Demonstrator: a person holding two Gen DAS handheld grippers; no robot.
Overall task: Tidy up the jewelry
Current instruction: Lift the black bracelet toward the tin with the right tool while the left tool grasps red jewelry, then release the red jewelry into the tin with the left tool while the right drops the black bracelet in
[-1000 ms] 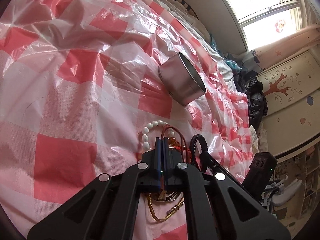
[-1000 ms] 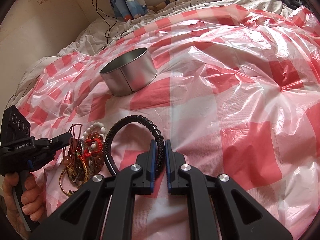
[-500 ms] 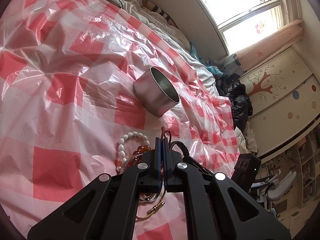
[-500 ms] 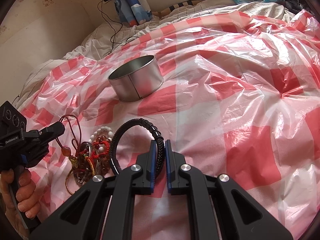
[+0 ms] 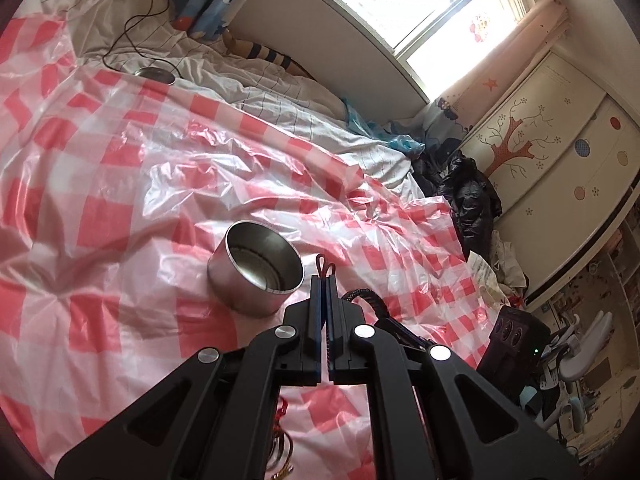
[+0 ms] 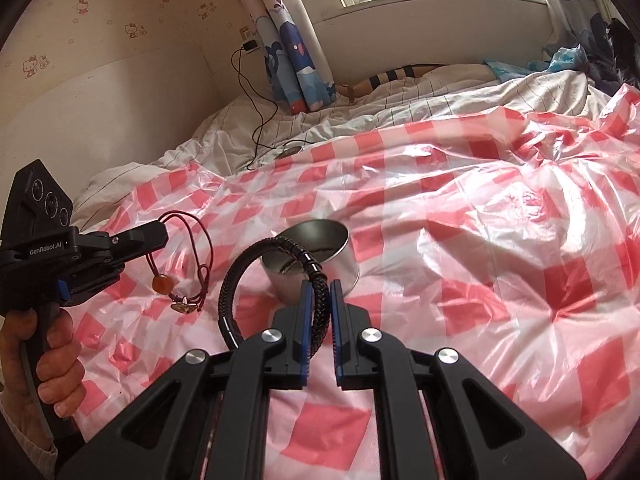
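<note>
While the left gripper [image 6: 160, 236] pinches a red cord necklace [image 6: 192, 264] dangling clear of the checked sheet [image 6: 500, 260], the right gripper [image 6: 320, 292] clamps a black braided bracelet [image 6: 256, 268] just in front of the one steel tin [image 6: 320, 256] near the sheet's middle. The loose pendant could swing and snag the tin's rim. One necklace, one bracelet; a few more pieces [image 5: 282, 448] lie below.

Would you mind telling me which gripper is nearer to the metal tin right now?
Right, I'd judge. The right gripper, holding the black braided bracelet, sits just in front of the metal tin. The left gripper, holding a red cord necklace, hangs off to its side.
</note>
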